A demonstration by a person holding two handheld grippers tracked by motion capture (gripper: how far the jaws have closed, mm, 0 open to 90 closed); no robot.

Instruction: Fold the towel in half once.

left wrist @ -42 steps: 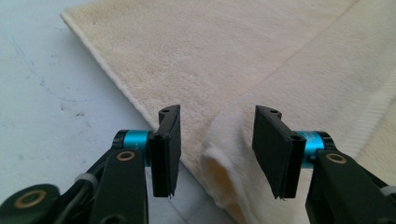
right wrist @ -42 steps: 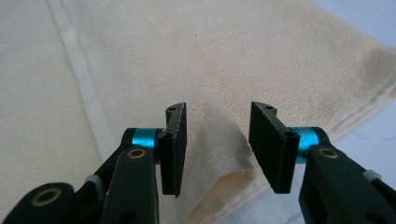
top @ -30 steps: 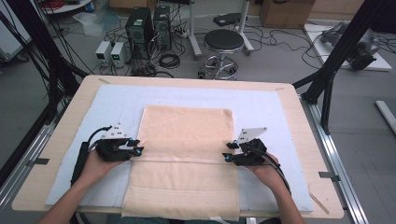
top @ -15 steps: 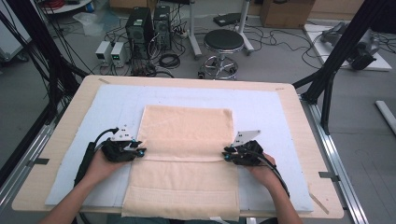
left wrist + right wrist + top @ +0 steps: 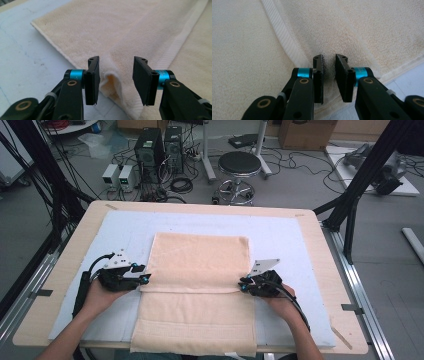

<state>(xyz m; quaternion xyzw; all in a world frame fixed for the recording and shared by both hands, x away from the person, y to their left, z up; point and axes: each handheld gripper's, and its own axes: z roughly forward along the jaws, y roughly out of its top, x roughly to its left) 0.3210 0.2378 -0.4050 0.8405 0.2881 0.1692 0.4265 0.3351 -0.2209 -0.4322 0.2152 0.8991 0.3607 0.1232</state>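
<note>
Left gripper (image 5: 143, 279) sits at the towel's (image 5: 200, 265) left edge, about level with the folded-over hem, resting on the pale blue mat (image 5: 280, 232) near the table's (image 5: 65, 255) left side. In the left gripper view its jaws stand apart, having just been opening; a raised loop of towel edge (image 5: 110, 81) lies between them, with neither pad pressing on it.

The cream towel lies flat on the mat at the table's middle, its far part doubled toward the person, its near end hanging over the table's near edge.

Right gripper (image 5: 243, 286) sits at the towel's right edge, opposite the left one. In the right gripper view its jaws are drawn close together, having just been closing, with a pinch of towel pile (image 5: 329, 72) caught between the pads beside the ribbed hem band (image 5: 284, 37).
</note>
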